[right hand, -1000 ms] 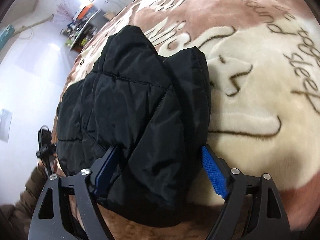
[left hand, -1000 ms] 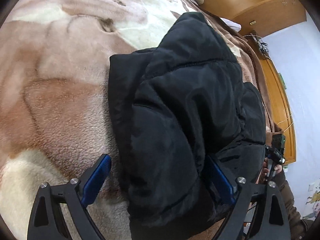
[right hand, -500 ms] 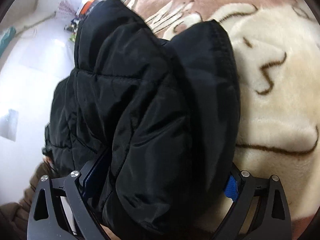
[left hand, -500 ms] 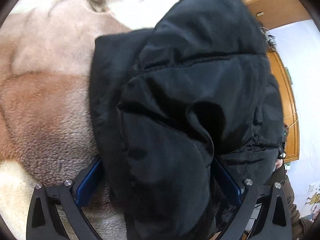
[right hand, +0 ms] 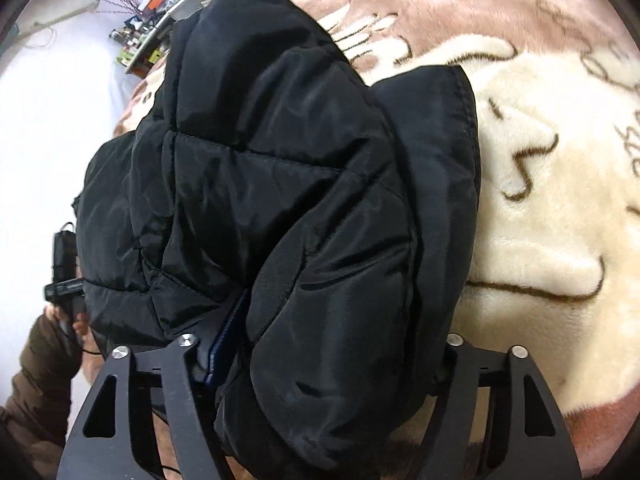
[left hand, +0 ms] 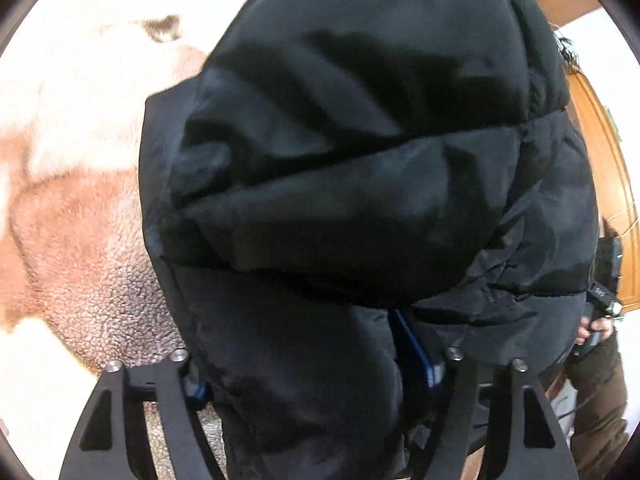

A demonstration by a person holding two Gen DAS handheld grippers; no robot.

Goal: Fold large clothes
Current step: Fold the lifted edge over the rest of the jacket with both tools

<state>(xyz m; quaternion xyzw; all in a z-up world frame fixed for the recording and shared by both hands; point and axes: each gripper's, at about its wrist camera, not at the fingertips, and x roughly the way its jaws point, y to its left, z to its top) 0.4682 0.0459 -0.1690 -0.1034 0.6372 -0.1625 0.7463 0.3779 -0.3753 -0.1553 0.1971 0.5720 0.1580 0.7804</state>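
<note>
The left gripper (left hand: 308, 376) has a thick fold of the black puffer jacket (left hand: 360, 184) bulging between its blue-padded fingers (left hand: 416, 356); the jaws are closing on it, and the pads look to be pressing the fabric, though the left pad is nearly buried. The right gripper (right hand: 324, 356) likewise has a padded edge of the jacket (right hand: 304, 200) filling the gap between its fingers (right hand: 226, 344), jaws closing, the blue pad on the left sunk into the cloth and the other hidden behind it. Ahead of both sets of fingers the jacket is bunched up in quilted folds. Beyond and beside it lies a plush pink-and-cream blanket (right hand: 540, 240) with brown lettering, covering the bed. A brown sleeve (right hand: 36, 376) shows to the lower left of the right fingers.
</note>
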